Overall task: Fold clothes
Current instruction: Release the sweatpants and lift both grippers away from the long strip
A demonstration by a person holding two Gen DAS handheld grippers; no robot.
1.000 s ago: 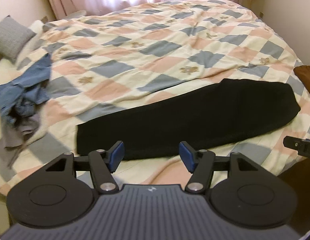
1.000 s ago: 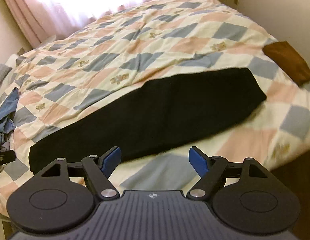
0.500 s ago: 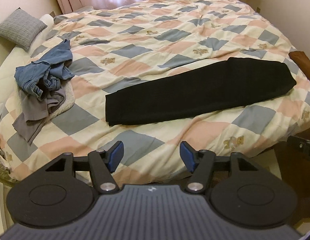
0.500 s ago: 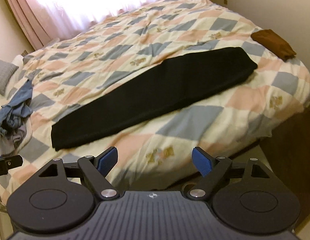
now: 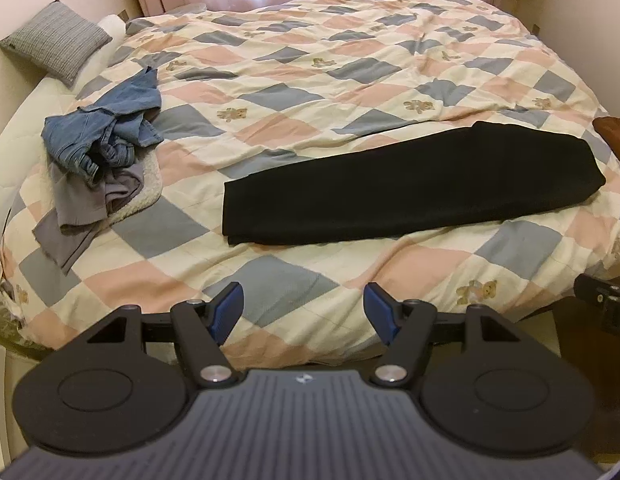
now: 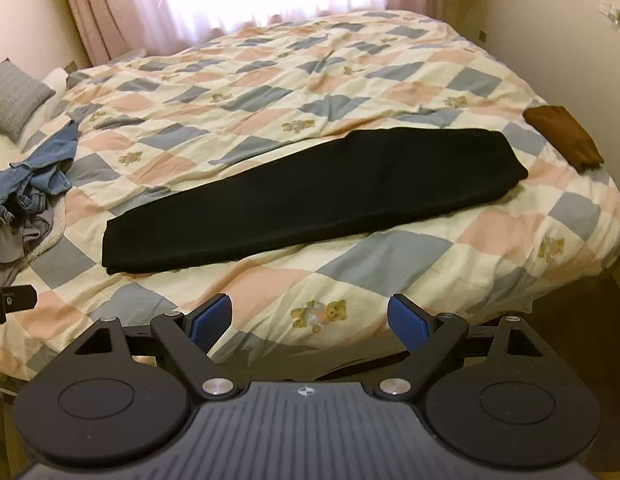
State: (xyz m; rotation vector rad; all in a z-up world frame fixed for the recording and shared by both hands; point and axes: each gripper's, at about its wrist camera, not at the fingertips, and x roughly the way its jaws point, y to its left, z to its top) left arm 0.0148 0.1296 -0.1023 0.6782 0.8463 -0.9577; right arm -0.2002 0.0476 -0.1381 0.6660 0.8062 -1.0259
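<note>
Left gripper [image 5: 303,307]: hovering over the near edge of the bed, jaws standing apart, gripping nothing, touching nothing.
Right gripper [image 6: 310,317]: hanging over the same near edge, jaws spread wide, holding nothing between the blue pads [image 6: 406,322].
Quilt [image 5: 350,80]: covering the bed in pink, blue and cream checks, showing between both pairs of fingers.
Black garment [image 5: 410,184]: lying flat as a long folded strip across the quilt, beyond both grippers, well apart from the fingertips.
Unfolded pile [image 5: 102,148]: sitting crumpled to the left of the black garment, denim on top of grey cloth.
Brown garment [image 6: 564,136]: resting folded at the right edge.
Grey pillow [image 5: 54,40]: leaning at the far left corner.
</note>
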